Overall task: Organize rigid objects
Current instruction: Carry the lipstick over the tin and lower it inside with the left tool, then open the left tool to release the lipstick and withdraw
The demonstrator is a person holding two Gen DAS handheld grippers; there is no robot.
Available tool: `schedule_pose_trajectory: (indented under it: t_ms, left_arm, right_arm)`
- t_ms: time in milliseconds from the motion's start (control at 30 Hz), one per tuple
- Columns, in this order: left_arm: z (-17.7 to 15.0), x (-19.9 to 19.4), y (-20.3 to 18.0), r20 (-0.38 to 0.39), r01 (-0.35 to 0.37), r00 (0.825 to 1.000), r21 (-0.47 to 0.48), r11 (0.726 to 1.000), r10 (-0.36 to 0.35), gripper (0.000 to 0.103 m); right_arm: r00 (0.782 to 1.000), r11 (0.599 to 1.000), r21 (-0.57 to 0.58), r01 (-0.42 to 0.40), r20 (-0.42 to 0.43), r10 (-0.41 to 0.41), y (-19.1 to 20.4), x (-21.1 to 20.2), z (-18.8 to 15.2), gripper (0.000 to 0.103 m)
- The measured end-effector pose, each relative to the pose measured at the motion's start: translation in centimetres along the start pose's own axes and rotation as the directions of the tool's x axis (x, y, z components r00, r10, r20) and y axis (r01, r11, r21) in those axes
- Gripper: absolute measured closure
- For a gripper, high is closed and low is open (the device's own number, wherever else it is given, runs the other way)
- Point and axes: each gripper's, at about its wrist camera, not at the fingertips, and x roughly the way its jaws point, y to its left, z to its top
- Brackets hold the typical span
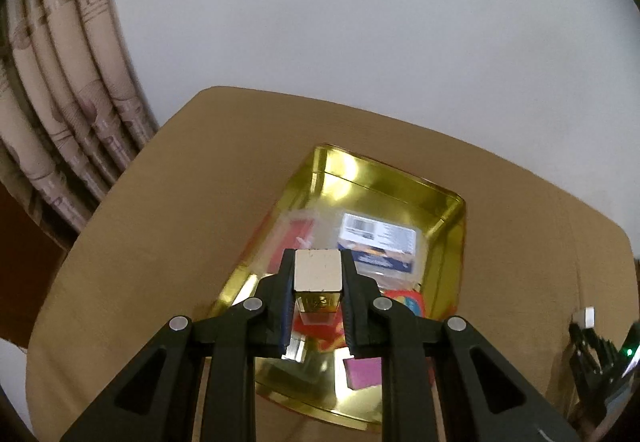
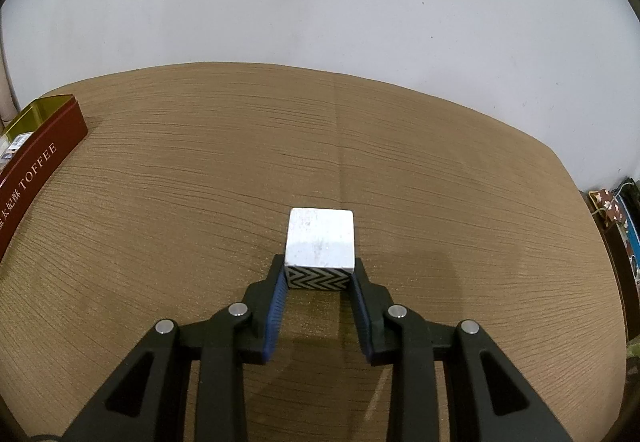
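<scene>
A: Where's the left block (image 1: 318, 269)?

B: Pinched between the left gripper's (image 1: 318, 274) jaws, which are closed down to its width. It hangs over the open tin (image 1: 360, 169), whose gold floor lies beyond and below the tips. A card with a barcode (image 1: 376, 238) lies just past the tips, and a pink piece (image 1: 362, 372) sits under the right jaw.

A: And the cube (image 2: 320, 244)?

B: Between the tips of the right gripper (image 2: 320, 278). The jaws are narrowed to its sides, zigzag face toward the camera. I judge they're gripping it, though I can't tell whether it's lifted off the table (image 2: 200, 161). The tin's red wall (image 2: 40, 157) is far off to the left of those jaws.

A: What could go wrong?

B: The left hold is only at the tips. If the jaws open while tilted, the block could tumble onto the card or bounce on the metal. The cube's grip is also shallow, so a quick swing toward the tin might twist it loose.
</scene>
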Motion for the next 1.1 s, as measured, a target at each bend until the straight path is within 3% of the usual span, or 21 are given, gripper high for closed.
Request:
schedule_pose_trajectory:
  t_ms: [167, 267, 433, 800, 933, 1067, 1100]
  left_arm:
    - [0.1, 0.6, 1.2, -0.017, -0.067, 0.998, 0.025, 0.997, 0.067, 0.086]
    - [-0.2, 1.4, 1.7, -0.048, -0.060, 0.997, 0.021, 0.998, 0.061, 0.086]
    - [-0.7, 2.7, 1.9, -0.053, -0.111, 0.992, 0.042, 0.993, 0.113, 0.086]
    - [-1.0, 4.0, 2.4, -0.056, -0.130, 0.990, 0.027, 0.991, 0.132, 0.085]
    - [-1.0, 3.9, 1.8, -0.046, -0.124, 0.991, 0.045, 0.991, 0.126, 0.076]
    - [-0.9, 3.2, 0.4, 0.009, -0.173, 0.985, 0.106, 0.979, 0.173, 0.037]
    - [-0.8, 3.1, 0.0, 0.020, -0.178, 0.984, 0.119, 0.977, 0.177, 0.035]
  right_arm:
    - [1.000, 1.000, -0.002, 0.002, 0.000, -0.002, 0.0, 0.0, 0.0, 0.072]
    - [1.000, 1.000, -0.005, 0.002, 0.001, -0.002, 0.1, -0.1, 0.0, 0.072]
    - [1.000, 1.000, -0.007, 0.003, 0.001, -0.003, 0.2, -0.2, 0.1, 0.072]
    - [1.000, 1.000, -0.009, 0.005, 0.001, -0.005, 0.3, -0.2, 0.1, 0.072]
    - [1.000, 1.000, -0.010, 0.007, 0.001, -0.007, 0.3, -0.2, 0.1, 0.072]
    - [1.000, 1.000, -0.010, 0.008, 0.000, -0.008, 0.2, -0.3, 0.1, 0.072]
    - [1.000, 1.000, -0.011, 0.009, 0.000, -0.009, 0.2, -0.3, 0.1, 0.072]
